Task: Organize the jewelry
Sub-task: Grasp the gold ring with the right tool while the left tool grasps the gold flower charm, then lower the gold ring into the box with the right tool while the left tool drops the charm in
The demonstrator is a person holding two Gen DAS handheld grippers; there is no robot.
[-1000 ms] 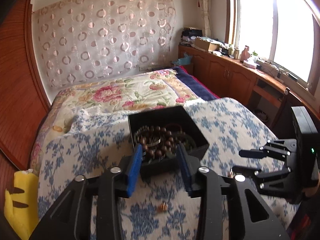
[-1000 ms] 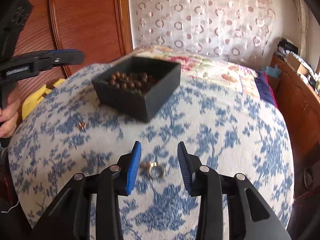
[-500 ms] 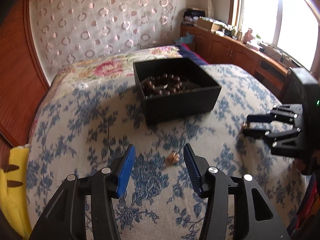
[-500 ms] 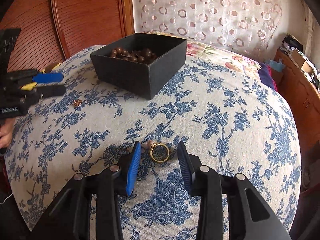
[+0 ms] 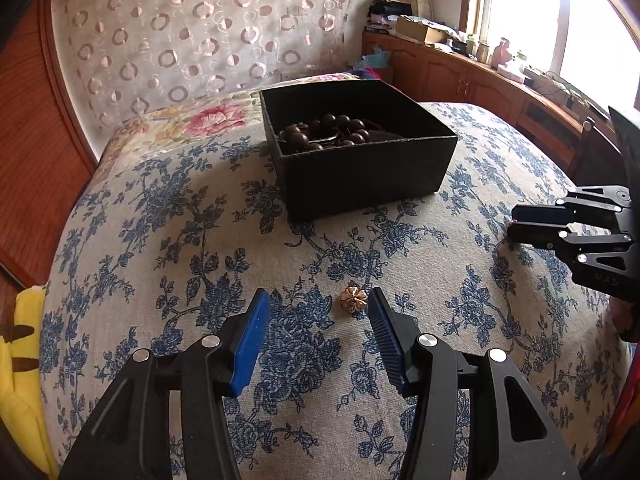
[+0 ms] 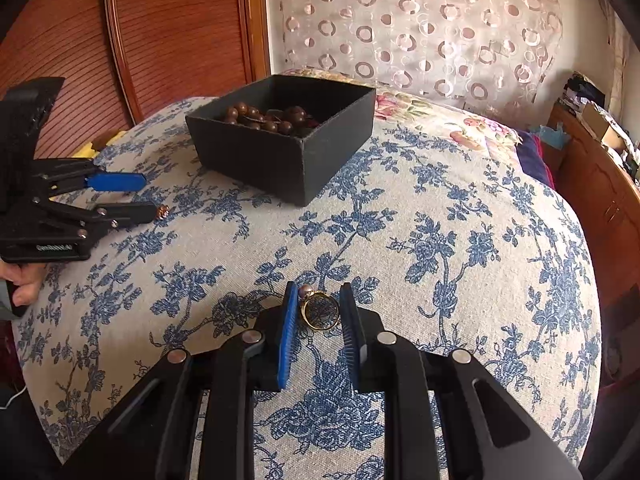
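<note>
- The left gripper is open, its jaws straddling a small bronze flower bead on the blue-floral bed cover.
- The right gripper has just been closing around a gold ring; firm contact cannot be told.
- The black box of brown beads sits farther back.

The blue-flowered bed cover carries a black box near its far edge, a gold ring and a small flower-shaped piece nearer.

Behind your bed hangs a circle-patterned curtain; wooden cabinets line the bright window on your right.
</note>
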